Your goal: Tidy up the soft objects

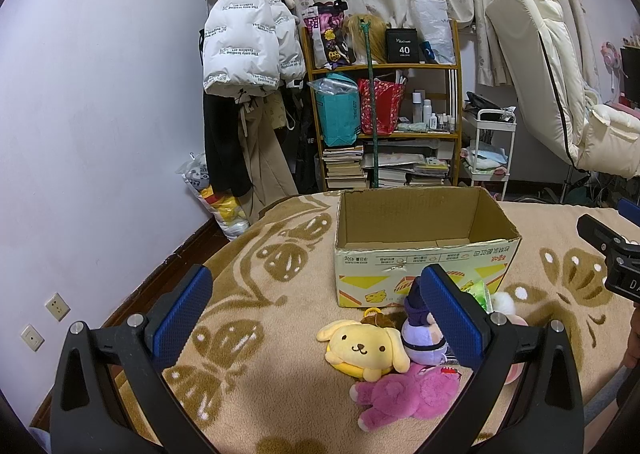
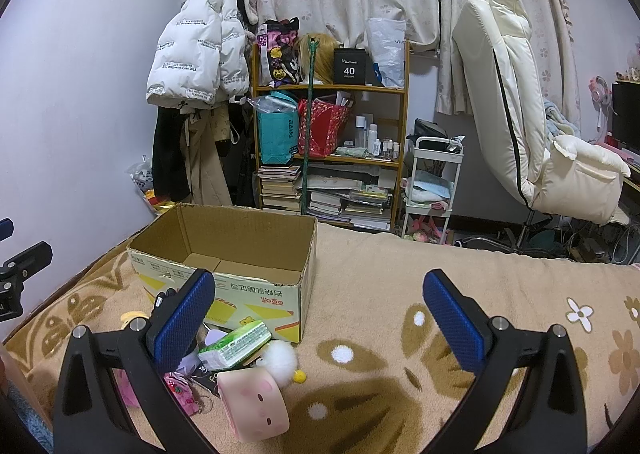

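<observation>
Soft toys are lying in a cluster on the patterned blanket, just in front of the cardboard box. Yellow dog plush is lying face up. Pink bear plush is stretching along a left-right axis, head end toward the right. Purple plush is standing upright behind them. Pink cube plush, white fluffy chick and green tissue pack are sitting to the right of these. The box is standing open side up, nothing visible inside; its printing is unreadable. A black box on the shelf is reading "40".

Left gripper jaws are standing wide apart, holding nothing. Right gripper jaws likewise.
</observation>
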A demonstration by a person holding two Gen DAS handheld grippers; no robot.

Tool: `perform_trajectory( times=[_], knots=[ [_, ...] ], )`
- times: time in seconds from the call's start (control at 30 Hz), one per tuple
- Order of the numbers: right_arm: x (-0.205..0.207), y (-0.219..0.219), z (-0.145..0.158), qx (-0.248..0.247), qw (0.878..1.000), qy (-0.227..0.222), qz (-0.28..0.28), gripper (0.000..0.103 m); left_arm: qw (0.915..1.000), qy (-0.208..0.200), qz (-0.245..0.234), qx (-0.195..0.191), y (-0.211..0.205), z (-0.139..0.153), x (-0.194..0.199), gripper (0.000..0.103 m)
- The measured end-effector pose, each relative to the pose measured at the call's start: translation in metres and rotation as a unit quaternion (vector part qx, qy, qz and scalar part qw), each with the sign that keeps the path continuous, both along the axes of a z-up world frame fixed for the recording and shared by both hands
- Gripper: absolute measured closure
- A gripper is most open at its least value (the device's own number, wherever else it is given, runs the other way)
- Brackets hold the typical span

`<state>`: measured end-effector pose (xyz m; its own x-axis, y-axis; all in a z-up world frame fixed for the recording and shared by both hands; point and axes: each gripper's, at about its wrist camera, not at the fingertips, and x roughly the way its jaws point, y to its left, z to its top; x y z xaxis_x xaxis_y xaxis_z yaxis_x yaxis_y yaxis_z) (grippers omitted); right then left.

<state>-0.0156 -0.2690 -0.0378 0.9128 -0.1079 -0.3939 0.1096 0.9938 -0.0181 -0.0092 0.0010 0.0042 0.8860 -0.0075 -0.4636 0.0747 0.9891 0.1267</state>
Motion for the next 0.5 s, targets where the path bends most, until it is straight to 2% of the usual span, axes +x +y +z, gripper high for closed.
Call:
perform_trajectory(
  times=[0.5],
  knots=[
    [0.0007,-0.0008,0.0018,0.001,1.0,0.002,0.001,0.0,1.0,0.003,0.0,0.002,0.0,0.0013,0.0005,0.001]
  ],
)
